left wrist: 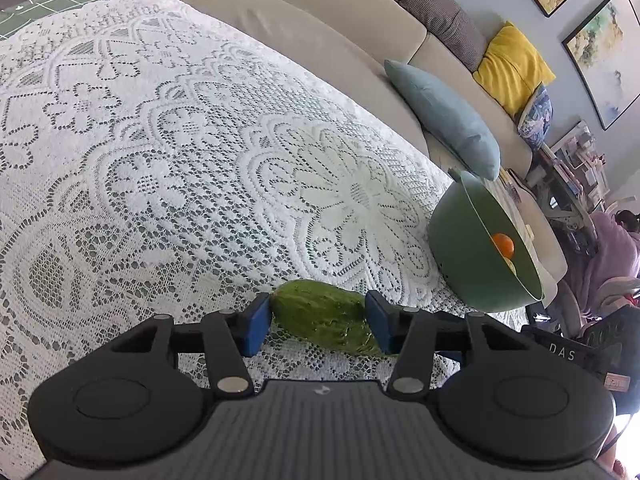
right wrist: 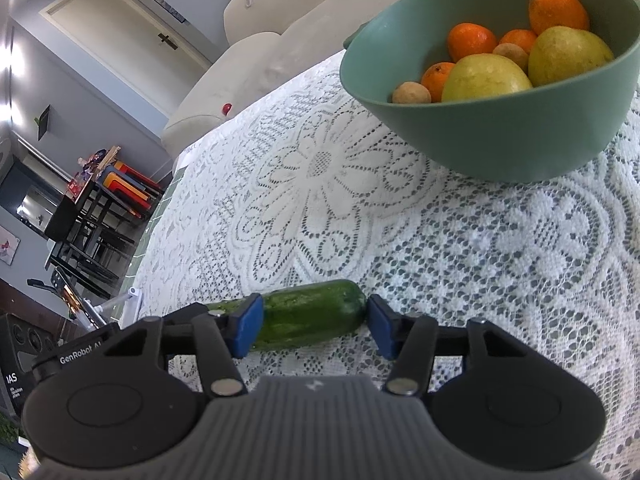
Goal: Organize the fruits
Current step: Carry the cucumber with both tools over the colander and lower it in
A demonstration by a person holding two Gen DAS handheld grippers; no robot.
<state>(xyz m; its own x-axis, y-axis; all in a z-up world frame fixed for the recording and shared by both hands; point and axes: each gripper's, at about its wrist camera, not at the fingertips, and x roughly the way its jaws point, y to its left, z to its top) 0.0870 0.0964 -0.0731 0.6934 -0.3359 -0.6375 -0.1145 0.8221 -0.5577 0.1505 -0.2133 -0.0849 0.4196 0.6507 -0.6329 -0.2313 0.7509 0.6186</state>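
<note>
My left hand-held gripper [left wrist: 318, 322] stands wide open around a cucumber [left wrist: 326, 318] that lies on the lace-covered tabletop [left wrist: 180, 152], with both blue pads at its ends, though I cannot tell if they press it. My right hand-held gripper [right wrist: 314, 326] is also spread apart around the cucumber [right wrist: 308, 316], its pads close to it. The green bowl [right wrist: 500, 136] of fruit stands near on the tabletop.

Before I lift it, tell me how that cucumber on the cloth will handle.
The cucumber looks stiff, so it should lift without sagging. Round and lying on its side, it may roll if nudged. Its glossy skin might slip.
</note>
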